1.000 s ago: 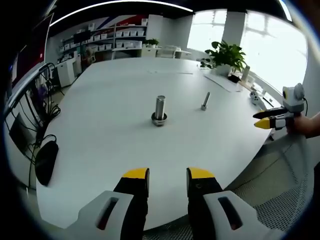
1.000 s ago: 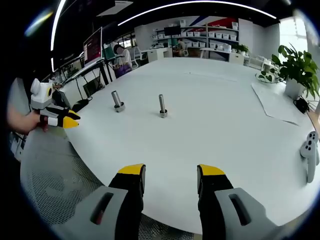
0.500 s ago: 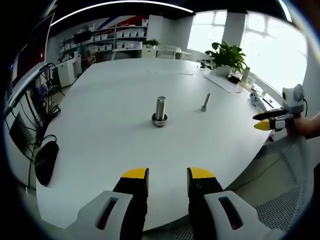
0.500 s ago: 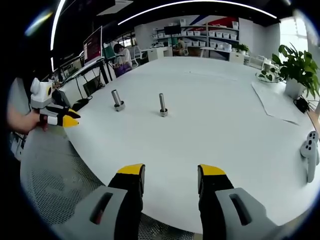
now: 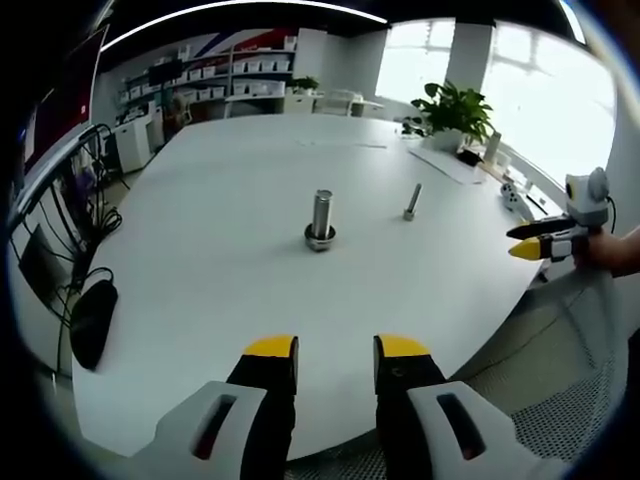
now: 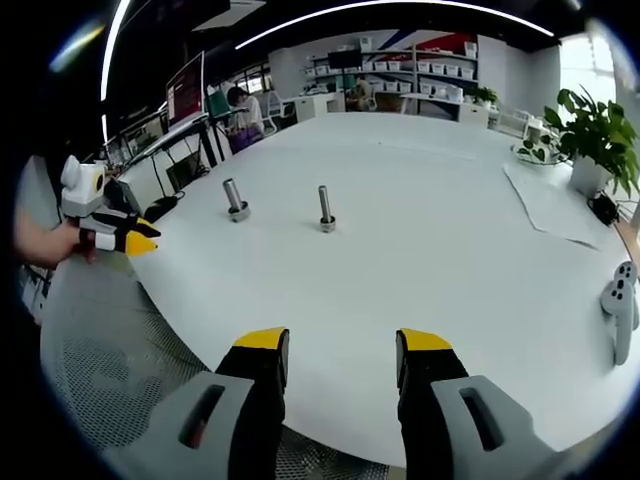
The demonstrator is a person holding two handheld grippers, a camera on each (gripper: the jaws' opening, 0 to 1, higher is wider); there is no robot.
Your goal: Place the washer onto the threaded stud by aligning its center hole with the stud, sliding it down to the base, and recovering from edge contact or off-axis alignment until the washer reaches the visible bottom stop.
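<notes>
The left gripper [image 5: 335, 348] hovered off the near edge of the round white table [image 5: 230, 290], its yellow-tipped jaws apart with nothing between them; the right gripper [image 6: 342, 342] was held the same way at its own edge of the table, jaws spread and empty. No brand, label or writing could be read anywhere; the shelf bins and wall panels at 12 o'clock were too small and blurred. In the left gripper view, a thick steel stud [image 5: 320, 220] stood upright near the table's middle, long axis vertical, with a washer-like ring at its foot, though whether that ring was a loose washer or the stud's own base could not be told. At about 1 o'clock from it, well apart, a thinner threaded bolt [image 5: 411, 202] stood head-down, leaning slightly. In the right gripper view both stood upright, the thick stud [image 6: 234, 200] at 11 o'clock and the thin bolt [image 6: 325, 210] near 12. A potted plant [image 5: 452, 110], papers [image 6: 555, 205] and a white controller [image 6: 622, 305] sat toward the far rim.
</notes>
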